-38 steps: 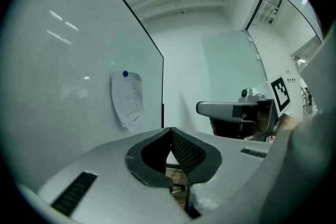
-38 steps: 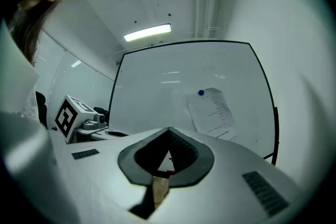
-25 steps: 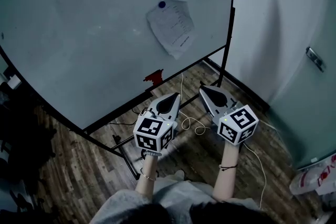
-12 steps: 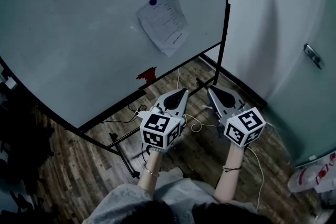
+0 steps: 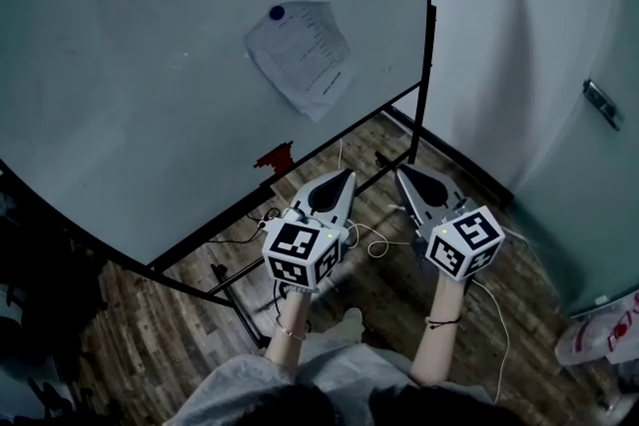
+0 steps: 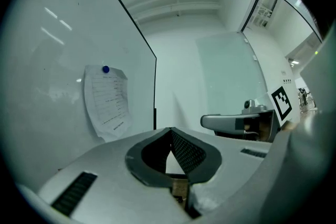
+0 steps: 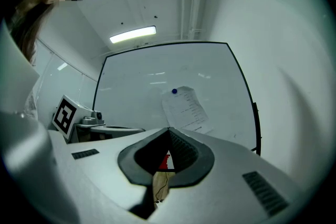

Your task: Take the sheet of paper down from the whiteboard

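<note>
Grippers: we hold left gripper (image 5: 339, 183) and right gripper (image 5: 404, 177) level, jaws pressed together, empty, paper (image 5: 300, 57) at eleven o'clock.

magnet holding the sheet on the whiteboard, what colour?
Blue. The magnet pins the sheet's top corner; clearest in the head view.

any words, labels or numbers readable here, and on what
No text can be read.
Sheet of paper on the whiteboard: printed lines, too small to read.
White bag at the lower right: red print, blurred.
Left marker cube and right marker cube: black-and-white squares, no letters.
</note>
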A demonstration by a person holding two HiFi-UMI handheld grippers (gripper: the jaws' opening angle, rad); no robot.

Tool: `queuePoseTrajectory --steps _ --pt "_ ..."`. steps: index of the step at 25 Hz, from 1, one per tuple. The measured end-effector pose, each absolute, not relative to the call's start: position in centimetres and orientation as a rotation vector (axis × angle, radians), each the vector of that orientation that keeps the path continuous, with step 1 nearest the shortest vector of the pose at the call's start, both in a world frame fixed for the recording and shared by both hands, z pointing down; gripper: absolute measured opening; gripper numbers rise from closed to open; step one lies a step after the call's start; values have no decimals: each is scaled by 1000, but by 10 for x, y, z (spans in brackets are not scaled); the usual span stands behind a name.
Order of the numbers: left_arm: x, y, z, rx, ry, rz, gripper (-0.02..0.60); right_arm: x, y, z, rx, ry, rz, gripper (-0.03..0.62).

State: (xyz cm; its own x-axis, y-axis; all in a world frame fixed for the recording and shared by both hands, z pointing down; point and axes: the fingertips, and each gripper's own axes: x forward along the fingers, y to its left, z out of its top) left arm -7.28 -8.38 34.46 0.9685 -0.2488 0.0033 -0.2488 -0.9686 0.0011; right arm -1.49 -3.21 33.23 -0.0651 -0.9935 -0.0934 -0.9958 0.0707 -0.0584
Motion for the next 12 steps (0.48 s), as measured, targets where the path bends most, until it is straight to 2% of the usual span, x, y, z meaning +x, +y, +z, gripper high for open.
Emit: queuePoseTrajectory --steps 12 --pt "-44 -152 341 3078 -436 -32 6 9 -105 340 -2047 2262 -19 0"
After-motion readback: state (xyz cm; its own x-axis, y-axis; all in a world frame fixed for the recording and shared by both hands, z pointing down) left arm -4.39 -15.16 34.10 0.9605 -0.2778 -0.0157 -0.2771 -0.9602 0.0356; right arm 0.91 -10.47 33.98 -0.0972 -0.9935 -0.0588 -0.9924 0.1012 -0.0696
